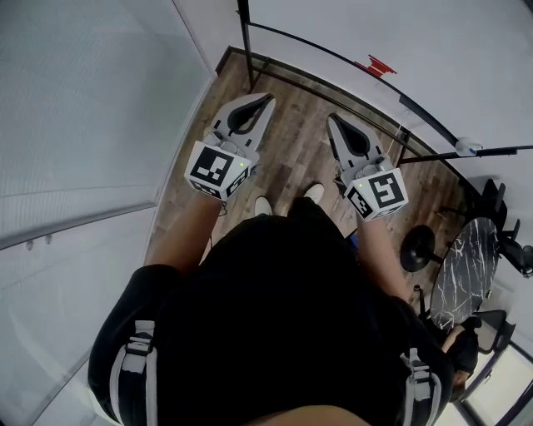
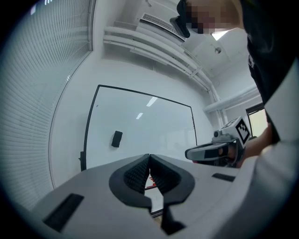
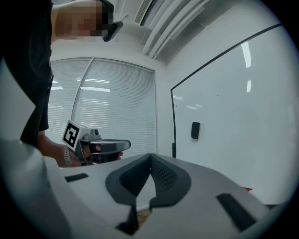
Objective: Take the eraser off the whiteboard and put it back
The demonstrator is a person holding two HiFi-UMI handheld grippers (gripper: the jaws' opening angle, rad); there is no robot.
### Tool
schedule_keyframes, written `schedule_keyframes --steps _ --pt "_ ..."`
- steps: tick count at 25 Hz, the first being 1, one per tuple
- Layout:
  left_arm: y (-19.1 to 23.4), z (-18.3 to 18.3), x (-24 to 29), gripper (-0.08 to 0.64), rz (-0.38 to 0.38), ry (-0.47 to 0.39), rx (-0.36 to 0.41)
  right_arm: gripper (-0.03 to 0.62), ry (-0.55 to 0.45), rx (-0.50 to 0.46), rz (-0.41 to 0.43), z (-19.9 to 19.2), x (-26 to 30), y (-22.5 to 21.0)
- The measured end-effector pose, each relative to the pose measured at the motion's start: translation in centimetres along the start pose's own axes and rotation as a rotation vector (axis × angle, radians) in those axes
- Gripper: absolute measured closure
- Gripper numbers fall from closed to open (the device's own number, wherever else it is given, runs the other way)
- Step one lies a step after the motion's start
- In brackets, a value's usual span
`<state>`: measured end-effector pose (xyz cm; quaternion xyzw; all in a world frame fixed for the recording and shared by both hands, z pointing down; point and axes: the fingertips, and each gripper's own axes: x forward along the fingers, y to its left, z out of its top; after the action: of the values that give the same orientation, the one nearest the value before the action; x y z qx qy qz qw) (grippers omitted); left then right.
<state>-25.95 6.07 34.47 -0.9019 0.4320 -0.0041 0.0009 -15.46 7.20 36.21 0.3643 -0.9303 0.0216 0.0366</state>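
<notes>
Whiteboard first: a big white board w/ a thin black frame point(image 2: 154, 126) fills the wall ahead in the left gripper view. In the right gripper view the same board point(image 3: 243, 116) runs off to the right. In the head view its lower edge and face point(image 1: 375, 25) show at the top. White slatted window blinds point(image 3: 117, 102) cover the wall to the left of it. Brown wood-plank floor point(image 1: 291, 141) lies below. A person in a black short-sleeved top point(image 1: 283, 316) stands facing the board, white shoes point(image 1: 312, 193) on the planks. A round dark marble-patterned table point(image 1: 462, 266) sits off to the right, well apart from the board.

Both tools are grey hand-held two-jaw units w/ marker cubes, held level, side by side, pointing at the board. The left gripper point(image 1: 268, 98) has its black ribbed pads pressed together at the tips, nothing btwn them. The right gripper point(image 1: 331, 119) is the same: jaws closed tip to tip, empty. Neither touches the board.

The small black rectangular eraser point(image 2: 117, 138) is stuck upright on the board's face, near the left frame edge and well apart from both grippers. The right gripper view shows the eraser point(image 3: 195, 130) in that same spot. A small red item point(image 1: 376, 64) lies at the board's lower edge; can't tell what it is.
</notes>
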Motion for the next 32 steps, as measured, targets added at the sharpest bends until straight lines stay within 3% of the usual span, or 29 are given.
schedule_keyframes --steps 5,19,30,32 --pt "1.2 -0.1 4.5 0.557 0.015 0.009 0.015 0.589 -0.017 0.012 0.023 -0.1 2.3 -4.3" --pt "5.0 1.5 19.1 0.555 0.149 0.033 0.073 0.589 -0.065 -0.019 0.164 2.9 9.0 -18.2" --pt "7.7 0.4 25.5 0.552 0.2 0.068 0.08 0.589 -0.066 0.01 0.21 2.0 11.8 -23.7" --pt "8.4 0.7 26.5 0.517 0.2 0.066 0.082 0.589 -0.062 0.001 0.207 2.1 12.4 -24.3"
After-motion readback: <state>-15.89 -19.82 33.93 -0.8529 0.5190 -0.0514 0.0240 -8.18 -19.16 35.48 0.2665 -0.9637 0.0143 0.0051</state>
